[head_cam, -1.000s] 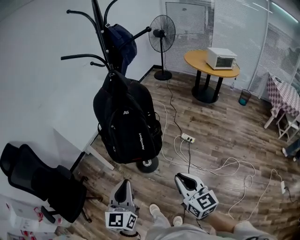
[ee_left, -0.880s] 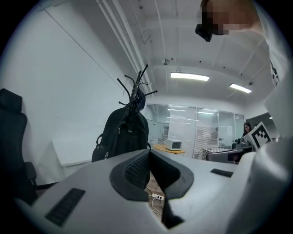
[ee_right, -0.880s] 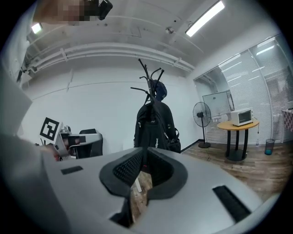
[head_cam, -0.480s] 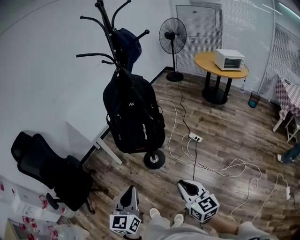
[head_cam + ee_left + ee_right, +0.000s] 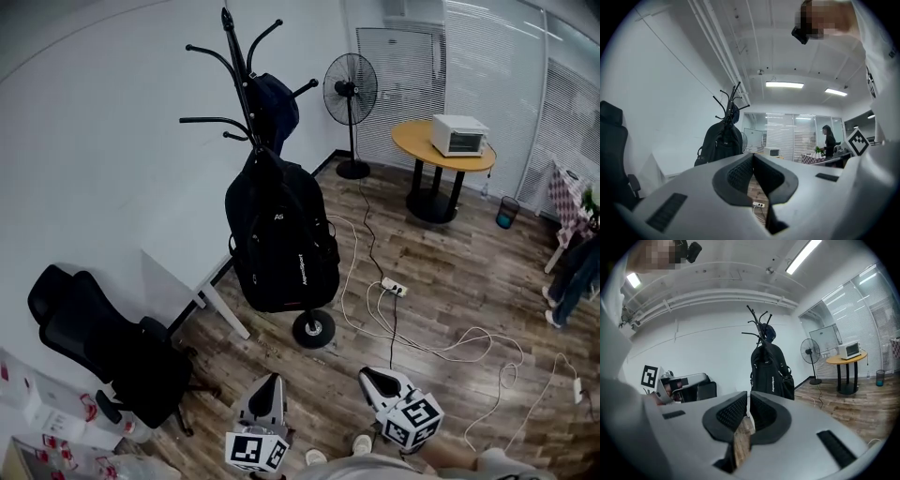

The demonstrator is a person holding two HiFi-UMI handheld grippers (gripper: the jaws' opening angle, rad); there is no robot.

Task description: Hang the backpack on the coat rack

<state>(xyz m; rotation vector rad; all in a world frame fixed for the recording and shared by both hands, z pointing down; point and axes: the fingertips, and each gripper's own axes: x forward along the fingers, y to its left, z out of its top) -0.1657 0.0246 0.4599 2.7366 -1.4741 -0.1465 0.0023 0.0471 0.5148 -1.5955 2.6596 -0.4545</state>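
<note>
The black backpack (image 5: 281, 239) hangs by its top from a lower hook of the black coat rack (image 5: 246, 84), and its bottom ends just above the rack's round base (image 5: 313, 329). No gripper touches it. My left gripper (image 5: 274, 379) is low in the head view, well short of the backpack and shut on nothing. My right gripper (image 5: 366, 375) is beside it; its jaws have just been closing and stand a narrow slit apart with nothing between them. The backpack (image 5: 719, 143) shows far beyond the left gripper (image 5: 753, 157). The backpack (image 5: 769, 371) also shows beyond the right gripper (image 5: 747, 397).
A dark bag (image 5: 275, 103) hangs on an upper hook. A standing fan (image 5: 350, 89), a round table (image 5: 422, 150) with a toaster oven (image 5: 458, 134), a bin (image 5: 507, 212), floor cables with a power strip (image 5: 394, 287) and an office chair (image 5: 94, 337) surround the rack.
Both grippers and the head view have drawn back from the rack, so backpack and rack look smaller and farther off. The backpack stays hanging. The right jaws' gap has narrowed.
</note>
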